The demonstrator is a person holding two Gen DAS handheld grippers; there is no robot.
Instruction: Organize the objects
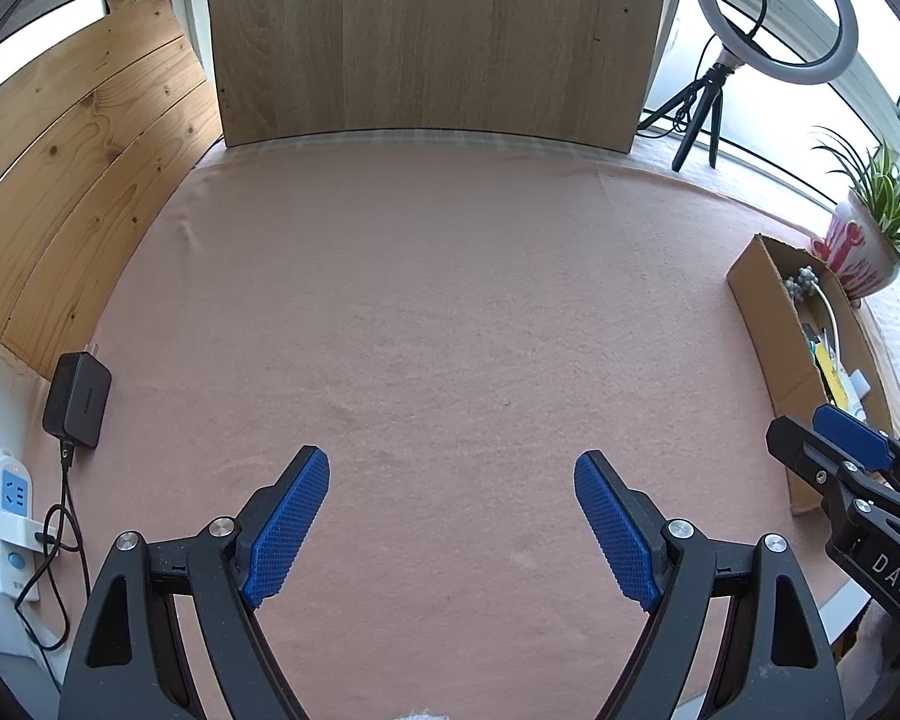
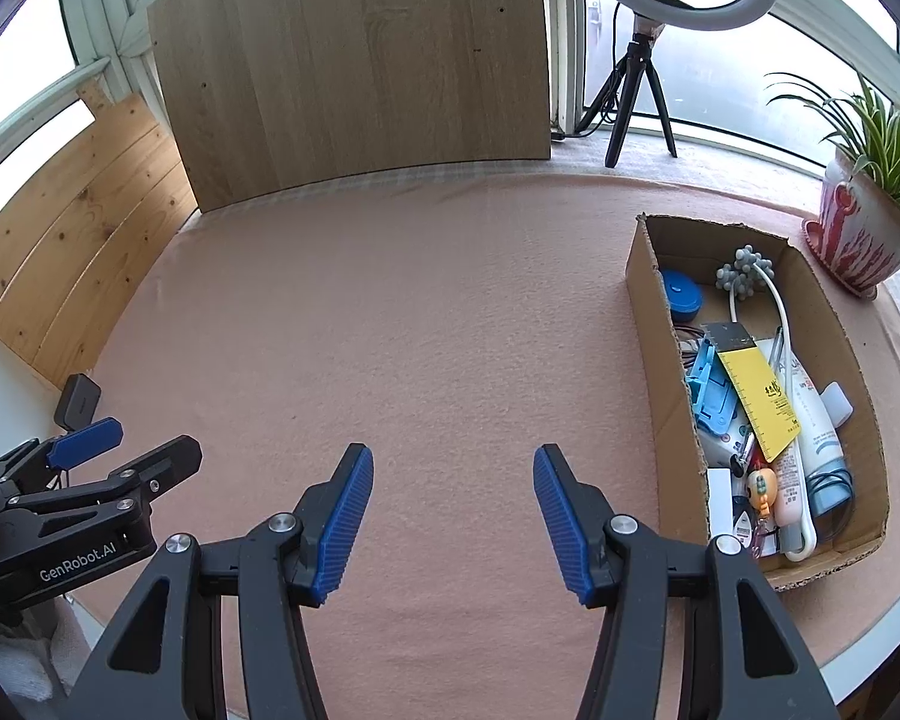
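Observation:
A cardboard box (image 2: 660, 372) stands at the right of the pink cloth table (image 2: 420, 330). Inside it lie several items: a blue round tin (image 2: 681, 297), a grey knobbly ball (image 2: 741, 273), a yellow ruler card (image 2: 759, 399), a light blue plastic piece (image 2: 711, 387), white tubes (image 2: 813, 420) and a white cable. My right gripper (image 2: 453, 468) hovers open over bare cloth, left of the box. In the left wrist view my left gripper (image 1: 451, 471) is wide open over bare cloth, and the box (image 1: 768, 324) is at the right edge. Both grippers hold nothing.
A wooden board (image 1: 426, 36) leans at the table's back, pine planks (image 1: 72, 168) at the left. A black charger (image 1: 78, 399) and white power strip (image 1: 9, 516) sit at the left edge. A ring light on a tripod (image 2: 642, 78) and a potted plant (image 2: 864, 222) stand back right.

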